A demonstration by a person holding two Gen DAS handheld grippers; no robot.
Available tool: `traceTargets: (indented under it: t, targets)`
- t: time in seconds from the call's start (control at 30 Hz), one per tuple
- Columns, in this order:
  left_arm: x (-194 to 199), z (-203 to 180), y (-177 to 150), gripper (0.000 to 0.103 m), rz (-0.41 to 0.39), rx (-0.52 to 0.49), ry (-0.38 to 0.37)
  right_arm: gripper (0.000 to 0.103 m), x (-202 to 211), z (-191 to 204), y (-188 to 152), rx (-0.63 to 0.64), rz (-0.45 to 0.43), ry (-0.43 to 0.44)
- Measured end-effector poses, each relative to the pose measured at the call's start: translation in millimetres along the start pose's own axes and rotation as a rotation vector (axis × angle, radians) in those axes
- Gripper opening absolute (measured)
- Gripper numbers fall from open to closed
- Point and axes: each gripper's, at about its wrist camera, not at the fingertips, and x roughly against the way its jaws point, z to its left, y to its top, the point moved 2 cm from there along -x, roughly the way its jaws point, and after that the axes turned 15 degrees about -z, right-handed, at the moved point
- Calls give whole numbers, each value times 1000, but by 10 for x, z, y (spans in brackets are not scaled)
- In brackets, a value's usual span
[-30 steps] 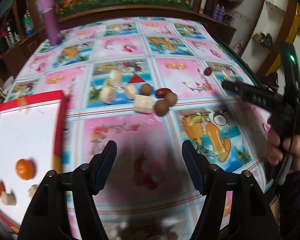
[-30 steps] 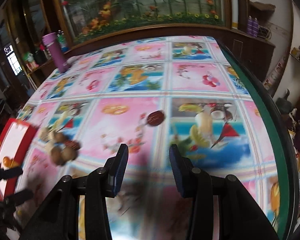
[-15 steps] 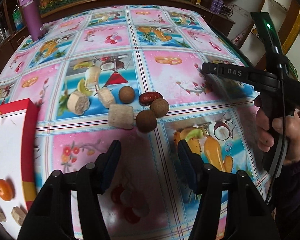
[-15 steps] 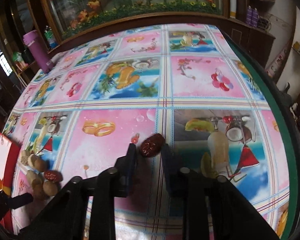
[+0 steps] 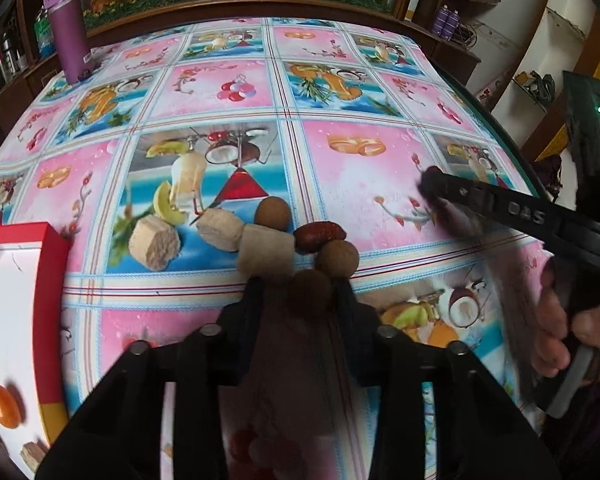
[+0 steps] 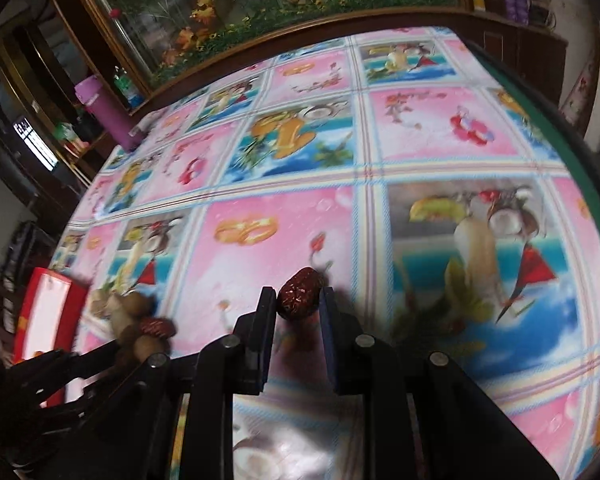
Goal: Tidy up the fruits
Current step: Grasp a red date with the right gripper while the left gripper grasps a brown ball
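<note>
Left gripper [image 5: 300, 294], jaws just closing round a brown round longan [image 5: 310, 292] at the pile's near edge; right gripper [image 6: 299, 304] pinches a wrinkled red date [image 6: 299, 293] on the tablecloth; pick-up step, next I lift both toward the red-rimmed white tray [image 5: 54, 280].

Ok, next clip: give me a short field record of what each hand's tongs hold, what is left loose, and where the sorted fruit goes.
left tongs: jaws have just been closing, round brown longan between them
right tongs: shut on red date
loose on tablecloth: second red date, two more longans, three pale cut chunks
red-rimmed tray: holds an orange fruit
</note>
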Motion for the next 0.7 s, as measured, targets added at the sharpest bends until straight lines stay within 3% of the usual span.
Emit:
traceTargets:
  t: [0.07, 0.13, 0.37, 0.7]
  targets:
    - [5, 3, -5, 33, -7, -7, -2, 21, 23, 34, -34, -13, 4, 18]
    - [6, -6, -13, 25, -16, -12, -4, 21, 47, 106, -76, 1, 5, 35]
    - [114, 70, -92, 25, -27, 24, -13, 21, 111, 458, -292, 80, 35, 110]
    - [356, 243, -289, 25, -23, 58, 33, 20, 193, 854, -584, 187, 64, 168]
